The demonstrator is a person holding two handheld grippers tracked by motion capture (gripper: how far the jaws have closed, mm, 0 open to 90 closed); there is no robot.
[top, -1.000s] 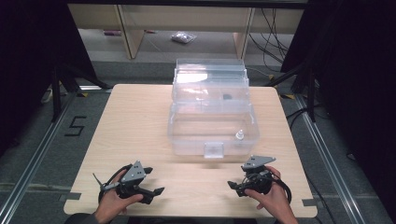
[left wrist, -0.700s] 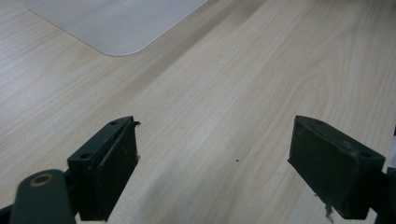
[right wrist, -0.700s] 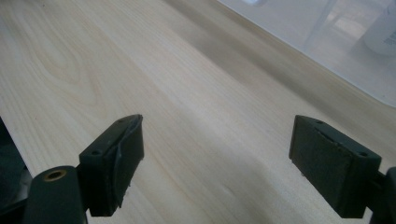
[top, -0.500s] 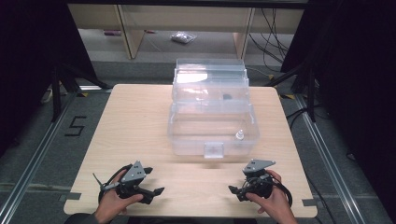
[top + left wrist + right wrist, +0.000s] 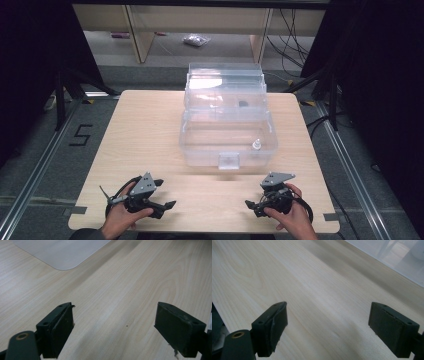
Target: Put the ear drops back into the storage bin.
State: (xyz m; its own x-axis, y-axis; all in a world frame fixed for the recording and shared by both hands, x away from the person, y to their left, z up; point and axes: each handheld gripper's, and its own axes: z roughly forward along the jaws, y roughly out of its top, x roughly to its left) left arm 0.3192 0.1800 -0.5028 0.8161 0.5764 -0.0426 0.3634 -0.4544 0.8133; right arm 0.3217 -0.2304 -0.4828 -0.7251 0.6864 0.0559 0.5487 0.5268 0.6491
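Observation:
A clear plastic box [image 5: 227, 135] with stepped open trays stands at the middle of the light wooden table [image 5: 145, 130]. Inside it sit a small white bottle [image 5: 256, 145] and a small dark item [image 5: 243, 104]. My left gripper [image 5: 165, 194] rests near the front left edge, held by a hand, jaws open and empty. My right gripper [image 5: 254, 197] rests near the front right edge, also open and empty, pointing left. In the left gripper view the gripper [image 5: 115, 330] spans bare wood, with a box corner [image 5: 62, 252] ahead. In the right gripper view the gripper [image 5: 328, 327] faces the box wall [image 5: 402, 257].
The box has a front latch [image 5: 228, 161] facing the grippers. Behind the table are wooden shelf legs [image 5: 137, 35] and a small bag [image 5: 194, 40] on the floor. Cables [image 5: 295, 30] hang at the back right. A floor mark "5" [image 5: 80, 135] lies to the left.
The right gripper has slid slightly toward the table's front edge. The left gripper has barely moved. Both stay open.

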